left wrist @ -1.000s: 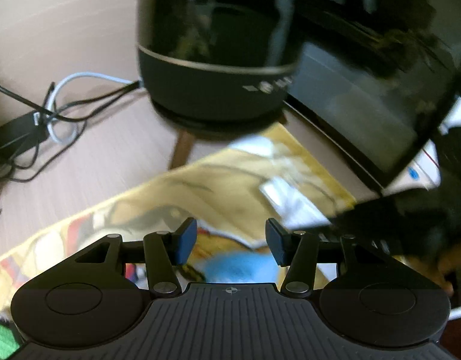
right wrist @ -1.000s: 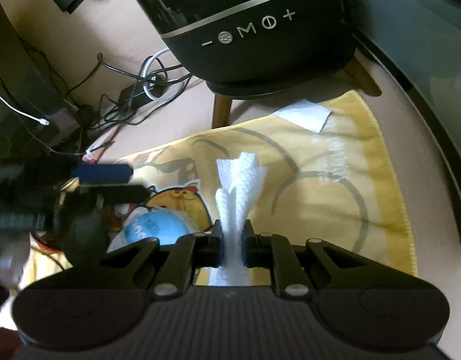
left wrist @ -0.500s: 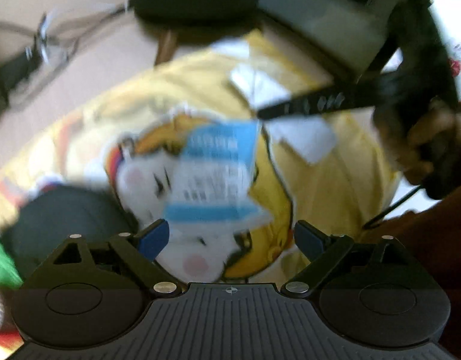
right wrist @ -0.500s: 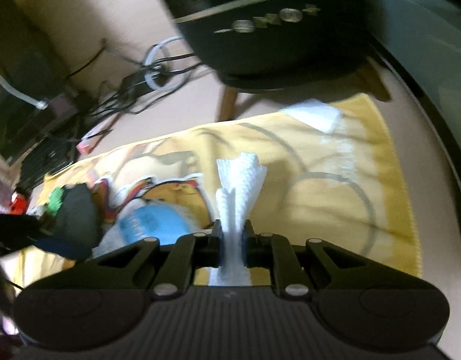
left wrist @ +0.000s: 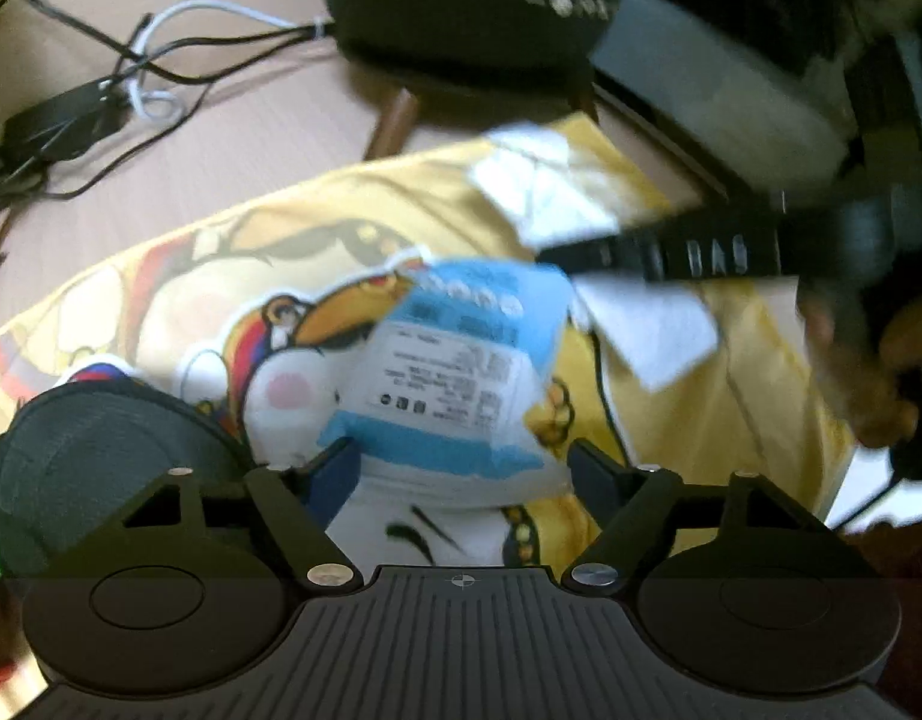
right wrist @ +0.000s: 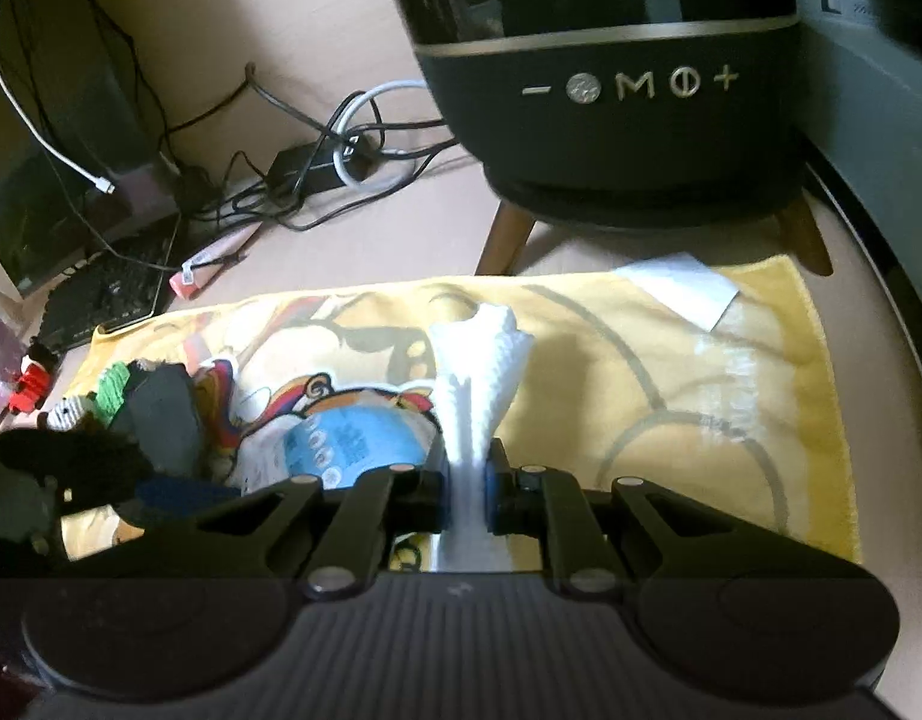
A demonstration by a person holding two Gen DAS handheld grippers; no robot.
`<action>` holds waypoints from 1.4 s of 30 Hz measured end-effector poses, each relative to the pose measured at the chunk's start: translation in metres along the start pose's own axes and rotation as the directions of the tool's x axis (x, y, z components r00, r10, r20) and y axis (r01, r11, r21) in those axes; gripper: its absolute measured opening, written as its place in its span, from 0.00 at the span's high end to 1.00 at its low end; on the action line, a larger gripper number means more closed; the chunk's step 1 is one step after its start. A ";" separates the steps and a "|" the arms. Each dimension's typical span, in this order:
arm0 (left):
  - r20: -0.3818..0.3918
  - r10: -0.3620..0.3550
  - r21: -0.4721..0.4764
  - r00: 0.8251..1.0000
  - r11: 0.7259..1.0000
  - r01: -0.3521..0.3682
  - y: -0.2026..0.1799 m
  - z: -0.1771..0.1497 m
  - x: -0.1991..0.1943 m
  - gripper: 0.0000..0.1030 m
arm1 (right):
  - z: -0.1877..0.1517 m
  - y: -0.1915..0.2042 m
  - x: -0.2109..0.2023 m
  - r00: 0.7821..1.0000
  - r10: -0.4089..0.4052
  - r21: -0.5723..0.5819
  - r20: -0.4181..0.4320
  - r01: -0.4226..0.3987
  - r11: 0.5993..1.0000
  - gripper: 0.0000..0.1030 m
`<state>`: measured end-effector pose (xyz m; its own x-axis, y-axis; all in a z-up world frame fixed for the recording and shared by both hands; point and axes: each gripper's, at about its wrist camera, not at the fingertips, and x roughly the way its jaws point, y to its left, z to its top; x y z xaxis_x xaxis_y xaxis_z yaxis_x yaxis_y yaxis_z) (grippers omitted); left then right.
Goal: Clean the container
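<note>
A pale desk (right wrist: 317, 6) carries a black appliance (right wrist: 611, 78) on wooden legs at its far edge, a tangle of cables (right wrist: 335, 162) toward the far left corner, and a yellow cartoon-print towel (right wrist: 671, 396) spread across the near side. On the towel's left half lies the container (left wrist: 455, 372), white with a blue label, a dark lid (left wrist: 101, 468) just beside it. The left gripper (left wrist: 461, 474) stands wide open around the container's near end, while the right gripper (right wrist: 467, 492) is clamped on 1 twisted white paper towel (right wrist: 479, 372).
</note>
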<state>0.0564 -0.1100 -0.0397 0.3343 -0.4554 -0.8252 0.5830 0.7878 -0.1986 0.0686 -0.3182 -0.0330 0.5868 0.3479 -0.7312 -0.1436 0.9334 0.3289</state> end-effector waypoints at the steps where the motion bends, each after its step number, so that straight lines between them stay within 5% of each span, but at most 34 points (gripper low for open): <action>1: 0.008 0.001 -0.013 1.000 1.000 -0.001 0.003 0.002 -0.003 0.38 | -0.001 0.001 0.000 1.000 0.005 0.000 -0.004 -0.005 1.000 0.87; 10: 0.081 0.011 -0.051 0.997 0.999 -0.007 0.017 0.024 -0.015 0.42 | -0.016 0.004 0.004 0.992 0.110 0.058 -0.069 -0.106 0.993 0.87; 12: 0.094 -0.046 -0.041 0.995 0.998 0.050 0.014 0.030 -0.019 0.56 | -0.018 0.008 0.003 0.982 0.174 0.068 -0.078 -0.169 0.983 0.87; 16: 0.086 -0.090 0.046 0.992 0.995 0.087 -0.009 0.038 -0.019 0.56 | -0.020 0.022 0.003 0.977 0.198 0.018 -0.084 -0.197 0.980 0.87; 20: 0.059 -0.056 0.017 0.997 0.998 0.055 -0.008 0.038 -0.030 0.39 | -0.021 0.014 -0.006 0.989 0.136 0.017 -0.055 -0.135 0.991 0.87; 22: 0.014 -0.053 -0.068 0.999 0.996 0.053 0.004 0.034 -0.035 0.16 | -0.019 -0.001 -0.015 0.990 0.140 0.076 -0.027 -0.138 0.988 0.87; 23: -0.014 -0.076 -0.136 0.997 0.988 0.073 0.012 0.030 -0.035 0.12 | -0.017 -0.008 -0.018 0.990 0.139 0.100 -0.013 -0.138 0.985 0.87; 29: -0.095 -0.312 -0.498 0.945 0.837 0.226 0.042 0.018 0.004 0.10 | 0.004 -0.014 -0.017 0.997 0.066 0.061 0.041 -0.069 0.996 0.87; 37: -0.104 -0.201 -0.466 0.974 0.875 0.131 0.050 0.020 0.008 0.08 | 0.048 0.022 0.054 0.981 0.189 -0.006 -0.040 -0.189 0.982 0.87; 42: -0.093 -0.164 -0.508 0.982 0.856 0.095 0.062 0.018 0.016 0.07 | 0.031 0.021 0.076 0.964 0.221 0.007 -0.148 -0.222 0.975 0.87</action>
<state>0.1110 -0.0763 -0.0559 0.1641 -0.5376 -0.8270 0.1540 0.8421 -0.5169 0.1352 -0.2750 -0.0632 0.4160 0.5544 -0.7208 -0.2644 0.8322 0.4874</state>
